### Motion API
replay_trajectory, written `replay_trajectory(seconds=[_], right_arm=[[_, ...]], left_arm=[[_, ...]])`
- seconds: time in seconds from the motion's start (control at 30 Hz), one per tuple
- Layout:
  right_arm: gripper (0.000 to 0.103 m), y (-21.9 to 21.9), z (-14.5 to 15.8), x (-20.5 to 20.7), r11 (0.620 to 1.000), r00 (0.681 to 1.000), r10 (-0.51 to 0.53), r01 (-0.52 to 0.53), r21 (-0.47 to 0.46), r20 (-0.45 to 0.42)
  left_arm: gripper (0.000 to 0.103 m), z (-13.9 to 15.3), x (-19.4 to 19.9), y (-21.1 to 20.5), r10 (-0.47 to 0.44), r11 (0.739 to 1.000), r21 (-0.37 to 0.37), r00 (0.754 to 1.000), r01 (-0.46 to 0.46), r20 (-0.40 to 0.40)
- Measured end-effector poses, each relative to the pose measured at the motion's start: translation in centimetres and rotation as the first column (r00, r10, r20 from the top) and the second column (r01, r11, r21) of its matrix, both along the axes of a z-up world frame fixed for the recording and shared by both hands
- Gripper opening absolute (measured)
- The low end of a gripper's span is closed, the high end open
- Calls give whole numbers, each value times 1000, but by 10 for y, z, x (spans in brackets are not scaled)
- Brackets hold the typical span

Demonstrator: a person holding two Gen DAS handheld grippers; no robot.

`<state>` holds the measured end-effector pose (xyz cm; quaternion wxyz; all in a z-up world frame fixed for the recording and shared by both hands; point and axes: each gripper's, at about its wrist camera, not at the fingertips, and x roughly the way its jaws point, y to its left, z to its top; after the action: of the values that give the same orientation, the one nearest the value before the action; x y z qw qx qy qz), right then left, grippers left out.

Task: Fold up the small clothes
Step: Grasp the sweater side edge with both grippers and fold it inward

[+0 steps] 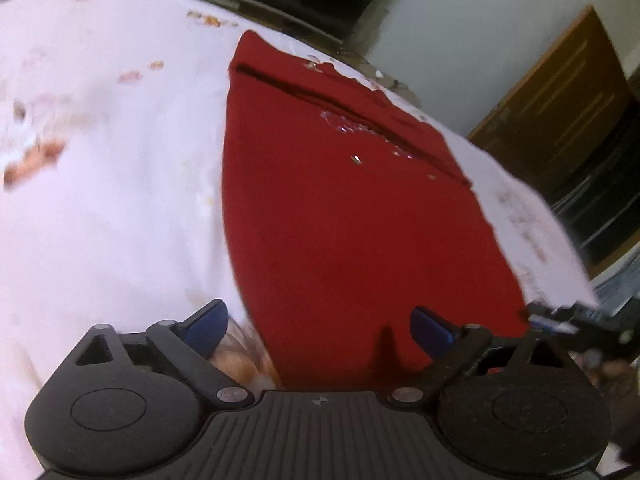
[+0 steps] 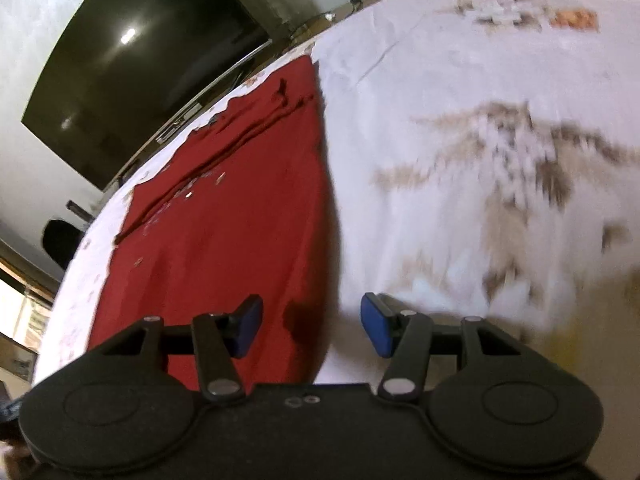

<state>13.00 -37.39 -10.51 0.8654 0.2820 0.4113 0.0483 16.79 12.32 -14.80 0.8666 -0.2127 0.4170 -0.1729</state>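
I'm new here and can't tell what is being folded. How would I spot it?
Find the white floral sheet that covers the surface. On it lies a flat red garment, the only solid dark red thing, with small shiny specks near its far end.

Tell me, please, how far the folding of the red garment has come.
Done: the red garment lies flat on the white cloth, with a straight folded ridge near its far end. In hand: nothing; the left gripper and right gripper are both open over its near edge. Left: probably further folds.
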Motion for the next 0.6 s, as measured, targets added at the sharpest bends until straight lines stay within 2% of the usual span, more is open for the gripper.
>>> replay_trajectory(seconds=[0.07,0.13,0.2,0.27,0.37,0.43,0.47,0.5,0.53,0.6], right_arm=[[54,6,-1,-11,999,1000,18,-17,31,-10],[53,12,-3,-22,996,999,39,-38,75,-14],[50,17,-7,-28,990,999,48,-46,133,-15],[45,22,-12,-30,982,999,33,-29,188,-16],[33,25,-23,-26,965,1000,11,-5,262,-21],[19,26,-28,-21,957,1000,2,5,290,-23],[15,26,-31,-20,954,1000,-5,14,300,-30],[11,25,-32,-18,953,999,-9,20,303,-35],[9,25,-31,-16,956,999,-13,23,291,-33],[9,28,-19,-16,970,1000,-6,6,241,-3]], left_arm=[[90,-4,-6,4,13,997,-78,1000,-14,-18],[82,-11,-11,9,29,988,-153,999,-35,-39],[82,-17,-10,14,50,976,-210,998,-59,-49],[79,-24,-5,19,58,957,-281,996,-74,-65],[69,-35,0,18,65,947,-311,996,-81,-63],[50,-38,2,19,70,947,-309,995,-88,-71],[43,-39,1,20,70,949,-301,995,-90,-77],[20,-41,4,21,71,954,-284,994,-93,-85],[3,-42,5,21,74,960,-260,991,-101,-112],[3,-41,6,25,80,958,-266,992,-104,-101]])
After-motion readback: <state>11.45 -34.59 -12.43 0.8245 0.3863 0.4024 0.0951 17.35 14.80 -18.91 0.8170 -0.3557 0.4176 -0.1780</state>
